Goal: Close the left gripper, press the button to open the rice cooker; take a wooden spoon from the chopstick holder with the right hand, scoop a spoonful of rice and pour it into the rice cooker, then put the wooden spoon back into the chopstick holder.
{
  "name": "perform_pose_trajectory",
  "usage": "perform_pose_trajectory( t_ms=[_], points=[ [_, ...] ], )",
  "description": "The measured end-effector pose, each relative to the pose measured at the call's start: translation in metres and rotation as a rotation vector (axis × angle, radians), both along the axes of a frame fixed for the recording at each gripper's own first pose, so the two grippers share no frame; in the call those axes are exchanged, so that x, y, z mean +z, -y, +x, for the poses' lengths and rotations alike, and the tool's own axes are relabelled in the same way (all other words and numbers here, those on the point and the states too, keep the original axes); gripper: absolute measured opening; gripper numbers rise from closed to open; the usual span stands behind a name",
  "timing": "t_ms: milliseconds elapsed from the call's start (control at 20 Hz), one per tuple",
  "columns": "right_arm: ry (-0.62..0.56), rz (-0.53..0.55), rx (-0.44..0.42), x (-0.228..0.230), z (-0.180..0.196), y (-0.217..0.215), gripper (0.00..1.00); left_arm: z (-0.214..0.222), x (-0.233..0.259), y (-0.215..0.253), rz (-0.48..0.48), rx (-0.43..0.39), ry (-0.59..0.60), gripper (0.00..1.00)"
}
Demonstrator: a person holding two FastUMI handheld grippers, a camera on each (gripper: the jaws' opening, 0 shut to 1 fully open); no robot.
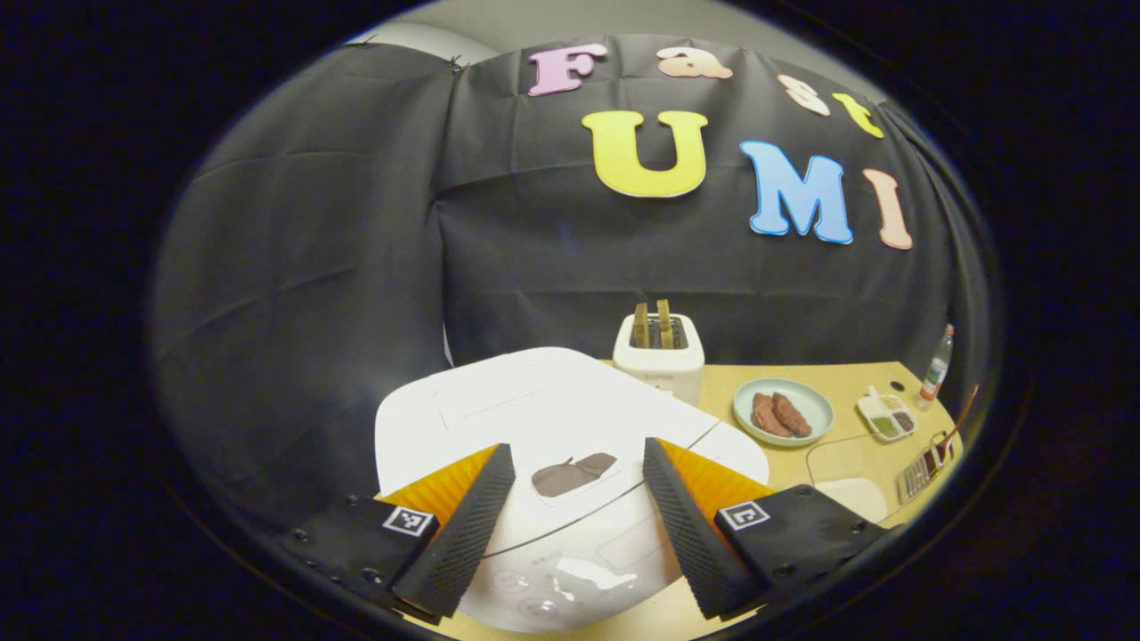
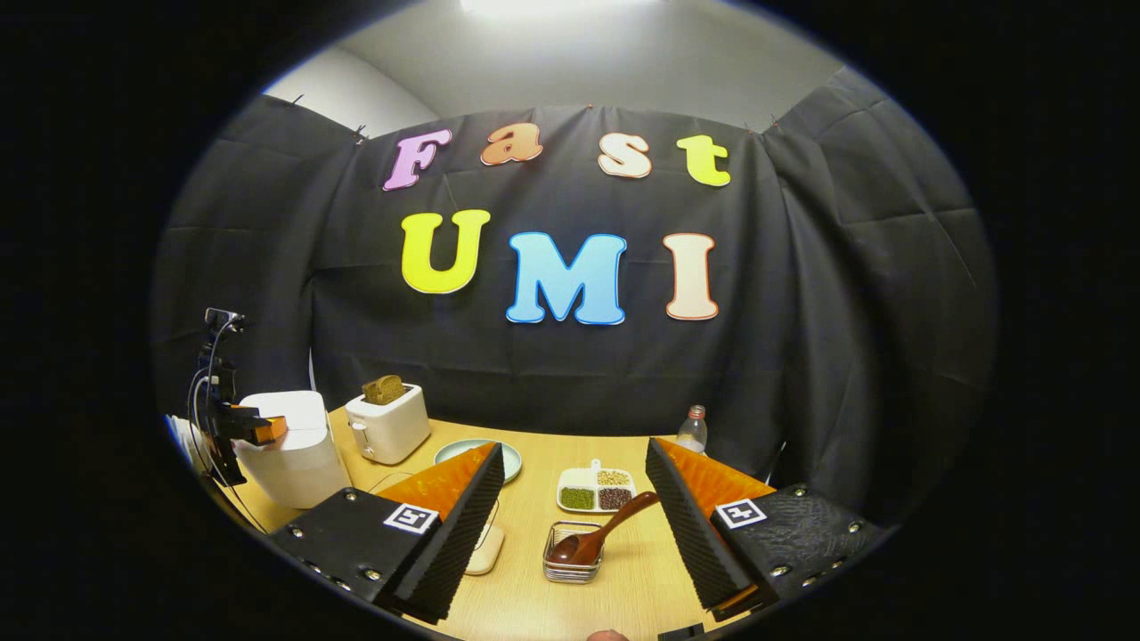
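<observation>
Jaws, left: your left gripper (image 1: 577,521) hangs over the rice cooker (image 1: 552,418) with its jaws spread wide, nothing between them; the lid is down.
Jaws, right: your right gripper (image 2: 570,525) is also spread and empty, looking down on the chopstick holder (image 2: 574,563) near the front edge of the desk.
Button risk: the task wants the left jaws brought together before pressing; spread as they are, they would likely straddle the dark button (image 1: 574,474) on the lid and miss it.
Spoon risk: the wooden spoon (image 2: 601,534) leans in the wire holder with its handle tilted toward the right finger; a skewed pinch could tip the light holder or let the handle slip.
Rice: I cannot tell which dish holds it.
Neighbours: toaster (image 2: 388,427) just behind the cooker, a plate (image 1: 784,411), a divided tray (image 2: 595,490) and a bottle (image 2: 691,429) toward the back edge.
Desk: pale wood desk (image 2: 525,605), flat, fairly crowded.
Room: black cloth walls, light overhead.
</observation>
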State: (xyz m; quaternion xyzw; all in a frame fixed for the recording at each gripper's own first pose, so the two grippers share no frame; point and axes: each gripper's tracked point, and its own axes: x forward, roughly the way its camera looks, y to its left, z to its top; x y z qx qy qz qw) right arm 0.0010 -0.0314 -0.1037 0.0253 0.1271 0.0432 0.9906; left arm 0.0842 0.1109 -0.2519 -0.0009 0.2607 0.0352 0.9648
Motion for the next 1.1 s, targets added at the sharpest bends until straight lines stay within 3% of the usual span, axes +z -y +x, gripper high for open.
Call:
perform_pose_trajectory(
  t_ms=[350, 500, 550, 650, 900, 1100],
  points=[
    [0.138, 0.051, 0.052, 0.059, 0.013, -0.033, 0.97, -0.043, 0.161, 0.005, 0.05, -0.022, 0.323, 0.99],
    [0.217, 0.061, 0.025, 0.09, 0.016, -0.045, 0.97, -0.077, 0.221, 0.017, 0.016, -0.023, 0.445, 0.98],
    [0.238, 0.066, 0.005, 0.099, 0.015, -0.047, 0.92, -0.086, 0.236, 0.019, 0.018, -0.025, 0.47, 1.0],
    [0.253, 0.072, -0.036, 0.106, 0.015, -0.049, 0.97, -0.097, 0.261, 0.022, 0.022, -0.028, 0.522, 0.99],
    [0.277, 0.001, 0.002, 0.108, 0.006, -0.072, 0.97, -0.096, 0.255, 0.038, 0.009, -0.049, 0.474, 0.98],
    [0.273, 0.019, 0.025, 0.111, -0.003, -0.075, 0.97, -0.091, 0.245, 0.048, -0.049, -0.04, 0.44, 0.99]
  ],
)
